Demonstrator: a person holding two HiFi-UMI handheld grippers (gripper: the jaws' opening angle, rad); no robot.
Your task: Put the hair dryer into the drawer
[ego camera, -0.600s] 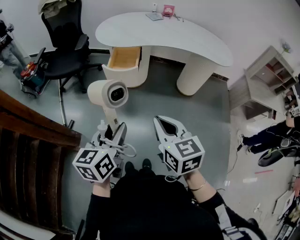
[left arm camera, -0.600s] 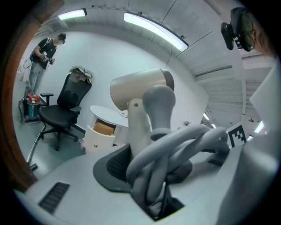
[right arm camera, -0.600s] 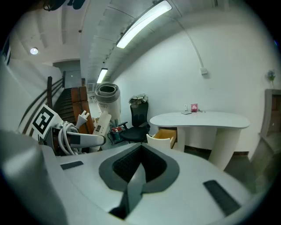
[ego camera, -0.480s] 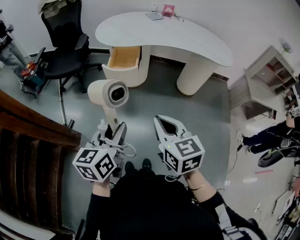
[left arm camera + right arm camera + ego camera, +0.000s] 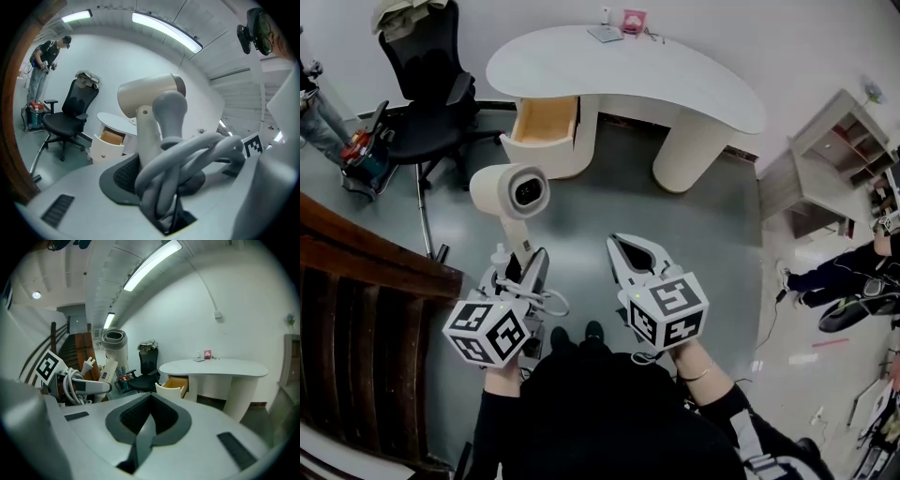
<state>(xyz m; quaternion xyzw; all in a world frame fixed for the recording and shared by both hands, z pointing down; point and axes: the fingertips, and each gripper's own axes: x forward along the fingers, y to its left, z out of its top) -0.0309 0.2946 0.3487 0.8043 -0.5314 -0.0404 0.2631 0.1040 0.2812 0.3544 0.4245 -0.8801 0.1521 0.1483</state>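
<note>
Head view, looking steeply down: grey floor (image 5: 609, 202), smooth and slightly glossy. White curved bench (image 5: 675, 80) at upper centre on two rounded pedestals; a small pink item (image 5: 634, 21) sits near its back edge. Drawer (image 5: 546, 120) in the left pedestal stands pulled open, its inside pale wood. Black office chair (image 5: 427, 89) at upper left, dark wooden stair rail (image 5: 356, 272) along the left edge, open shelf unit (image 5: 839, 150) at right. A person stands at the far upper left, and another shows partly at the right edge.

Hair dryer (image 5: 508, 190): cream-white with a short fat barrel, its round mouth turned up to the camera, dark inside. It is held in the air over the floor, lower left of the open drawer and well apart from it.

Left gripper (image 5: 525, 265): fingers (image 5: 119, 176) pinch the dryer's handle together with its looped grey cord (image 5: 187, 159). White plug (image 5: 88, 364) sticks out beside the loops.

Right gripper (image 5: 623, 248): fingers (image 5: 122, 420) pressed together, nothing between them, hanging beside the left one over the floor.
</note>
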